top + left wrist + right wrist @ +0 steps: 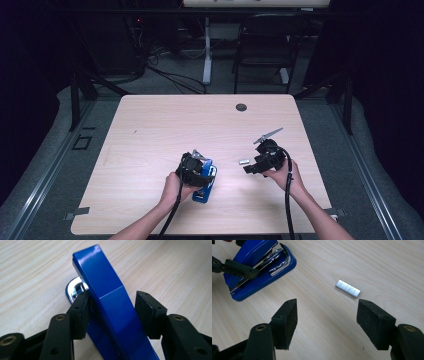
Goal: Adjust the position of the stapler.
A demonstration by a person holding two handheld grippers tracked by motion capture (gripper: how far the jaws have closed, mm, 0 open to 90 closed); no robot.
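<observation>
A blue stapler lies on the wooden table, near its front middle. Its blue top arm is lifted off the base, and the chrome magazine shows underneath. My left gripper is shut on that top arm, with one pad on each side. A short silver strip of staples lies flat on the table to the right of the stapler. My right gripper is open, low over the table. The strip lies just beyond its fingertips, untouched.
A dark round grommet hole sits near the table's far edge. Behind the table stand a black chair and a white desk leg, with cables on the floor. Bare tabletop spreads to the left and far side.
</observation>
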